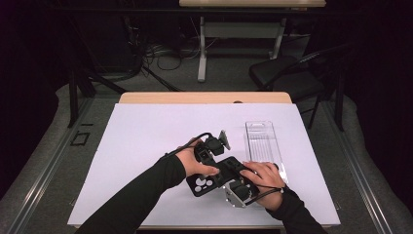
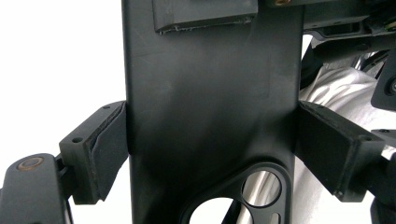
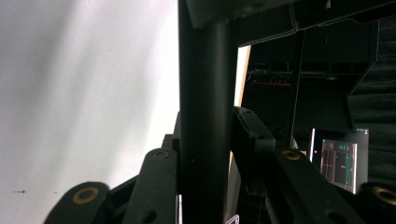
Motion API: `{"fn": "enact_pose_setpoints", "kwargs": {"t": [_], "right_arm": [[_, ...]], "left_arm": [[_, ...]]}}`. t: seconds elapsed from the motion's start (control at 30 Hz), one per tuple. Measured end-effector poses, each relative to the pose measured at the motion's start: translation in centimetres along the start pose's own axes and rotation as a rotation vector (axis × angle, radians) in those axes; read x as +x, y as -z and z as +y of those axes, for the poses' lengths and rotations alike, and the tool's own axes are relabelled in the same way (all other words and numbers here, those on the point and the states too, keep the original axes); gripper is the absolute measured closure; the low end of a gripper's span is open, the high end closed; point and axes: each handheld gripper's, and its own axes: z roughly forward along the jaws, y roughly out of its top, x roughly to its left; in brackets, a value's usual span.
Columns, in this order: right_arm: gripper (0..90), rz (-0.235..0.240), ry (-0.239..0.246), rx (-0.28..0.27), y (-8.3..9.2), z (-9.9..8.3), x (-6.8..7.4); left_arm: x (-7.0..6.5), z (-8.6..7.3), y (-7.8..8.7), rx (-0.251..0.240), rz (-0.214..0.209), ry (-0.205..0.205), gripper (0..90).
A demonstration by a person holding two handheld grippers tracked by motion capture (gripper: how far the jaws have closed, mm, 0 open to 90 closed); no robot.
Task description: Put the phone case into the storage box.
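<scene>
Black unlabelled bracket [image 2: 210,116] pinched by left tongs [image 2: 210,154] and right tongs [image 3: 205,140].

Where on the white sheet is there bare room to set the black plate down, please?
The sheet's whole left half, and the far strip beyond the left gripper, lie bare. It is crowded near the front right, where both hands hold the black plate beside the clear tray.

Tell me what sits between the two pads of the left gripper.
In the left gripper view, a flat black plastic plate with round cut-outs stands between the left gripper pads, which press on both its edges.
</scene>
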Motion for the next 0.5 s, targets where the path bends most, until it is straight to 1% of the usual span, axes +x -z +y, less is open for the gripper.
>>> {"fn": "enact_pose_setpoints", "kwargs": {"t": [0.03, 0.37, 0.5], "right_arm": [[72.6, 0.000, 0.005, -0.002, -0.01, 0.00, -0.03], [74.7, -0.002, 0.000, -0.002, 0.01, -0.05, 0.03], [76.0, -0.008, 0.008, -0.003, 0.01, -0.06, 0.04]], "left_arm": [[-0.04, 0.01, 0.00, 0.002, -0.001, 0.005, 14.2], [0.03, 0.00, -0.02, 0.001, -0.006, 0.005, 14.2], [0.09, -0.03, -0.03, -0.003, -0.010, 0.009, 14.1]]}}
